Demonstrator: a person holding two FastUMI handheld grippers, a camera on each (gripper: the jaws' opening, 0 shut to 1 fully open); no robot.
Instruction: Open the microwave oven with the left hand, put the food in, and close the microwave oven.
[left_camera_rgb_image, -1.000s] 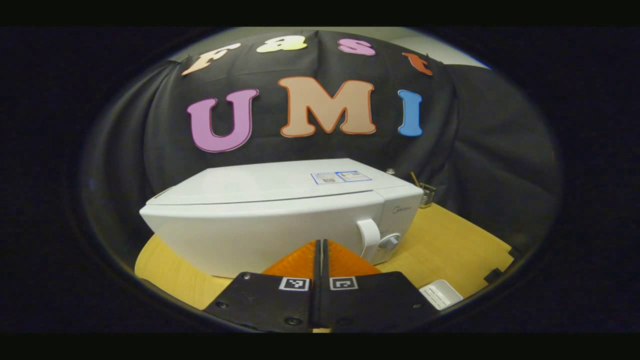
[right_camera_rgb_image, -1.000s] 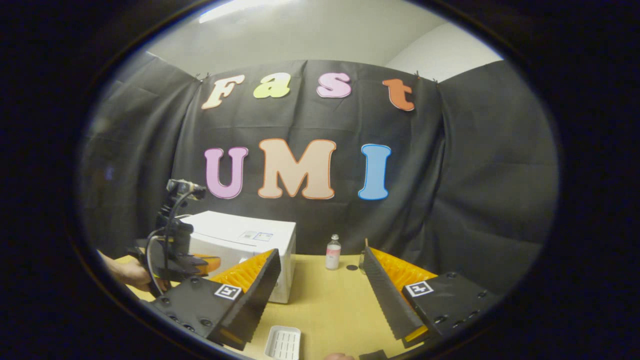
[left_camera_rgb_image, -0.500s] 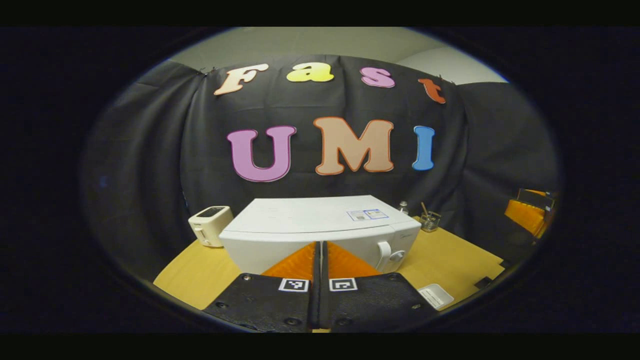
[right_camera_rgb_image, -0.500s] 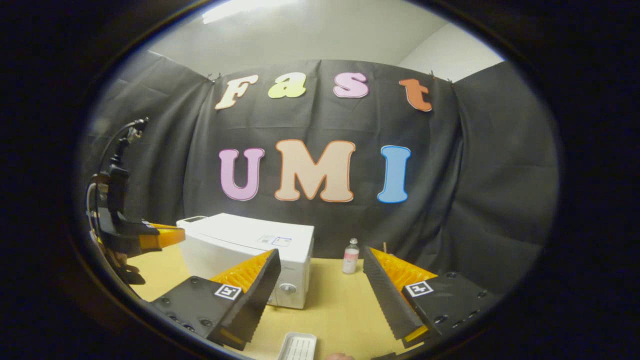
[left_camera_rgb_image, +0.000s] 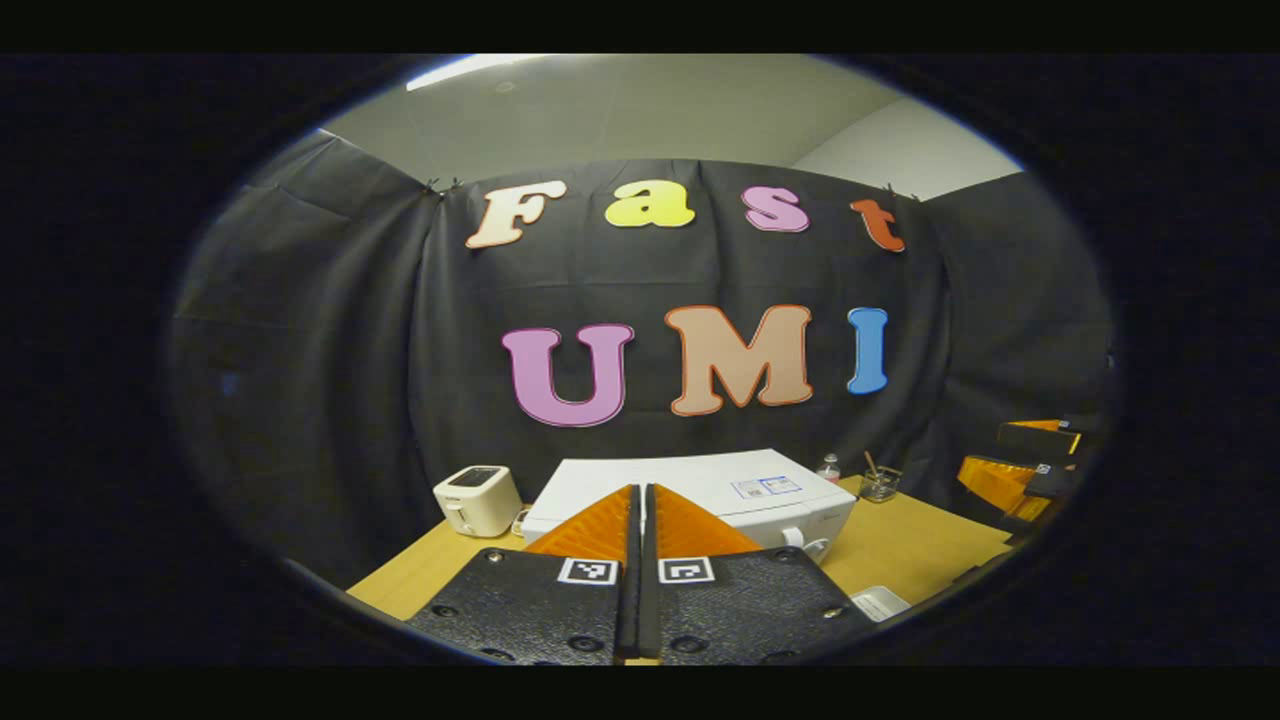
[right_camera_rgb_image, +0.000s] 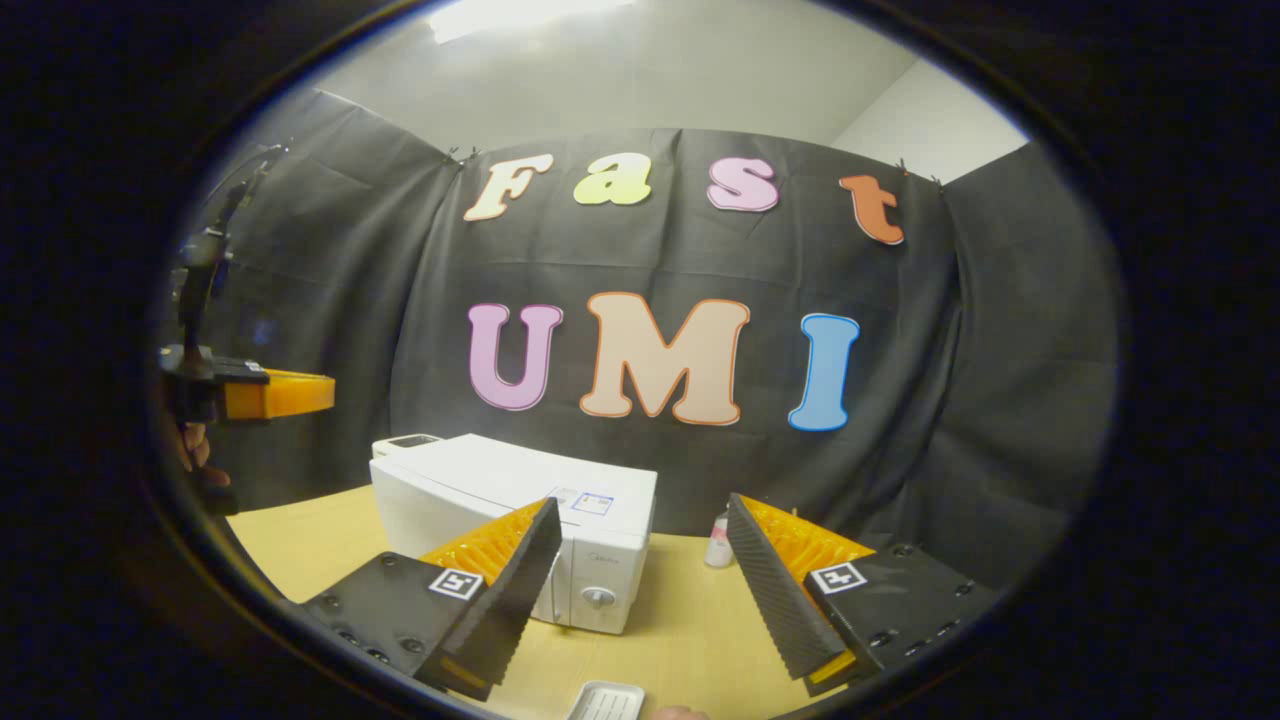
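Pulled back, left tongs (left_camera_rgb_image: 640, 500) closed above microwave (left_camera_rgb_image: 700, 490), well apart

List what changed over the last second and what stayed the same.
The left gripper drew back and up from the microwave, which looks smaller and lower in its view; the toaster came into sight. In the right gripper view it rose to the upper left. Nothing was grasped or released. Unchanged: left gripper shut, right gripper open, microwave door closed, white tray on the table.
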